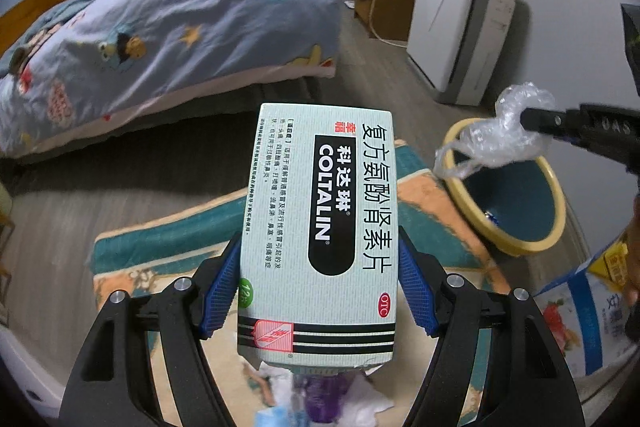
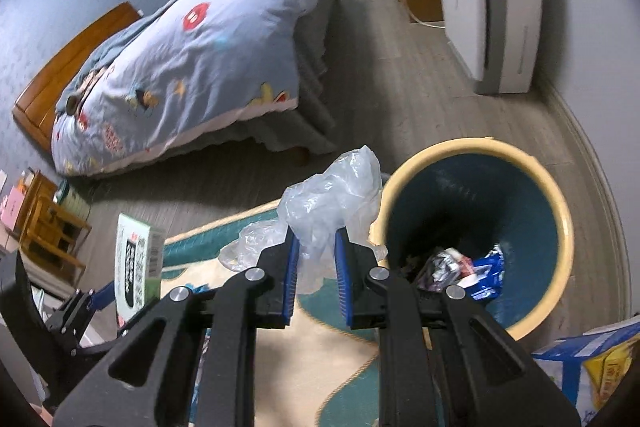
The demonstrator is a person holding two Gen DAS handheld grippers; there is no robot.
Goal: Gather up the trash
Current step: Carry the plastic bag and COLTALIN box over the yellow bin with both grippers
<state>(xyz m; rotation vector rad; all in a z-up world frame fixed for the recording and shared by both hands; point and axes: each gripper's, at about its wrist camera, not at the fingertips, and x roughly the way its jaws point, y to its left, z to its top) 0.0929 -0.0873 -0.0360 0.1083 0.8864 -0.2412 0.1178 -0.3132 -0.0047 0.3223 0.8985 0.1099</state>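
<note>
Left gripper angled down, clamping medicine box

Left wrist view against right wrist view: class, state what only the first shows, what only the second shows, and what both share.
Only the left wrist view shows the printed face of the medicine box reading COLTALIN, clamped in the left gripper, and crumpled tissue on the rug below it.

Only the right wrist view shows wrappers lying at the bottom of the bin, and a small wooden shelf.

Both show the clear plastic bag pinched by the right gripper, the bed, the rug and the white appliance.
</note>
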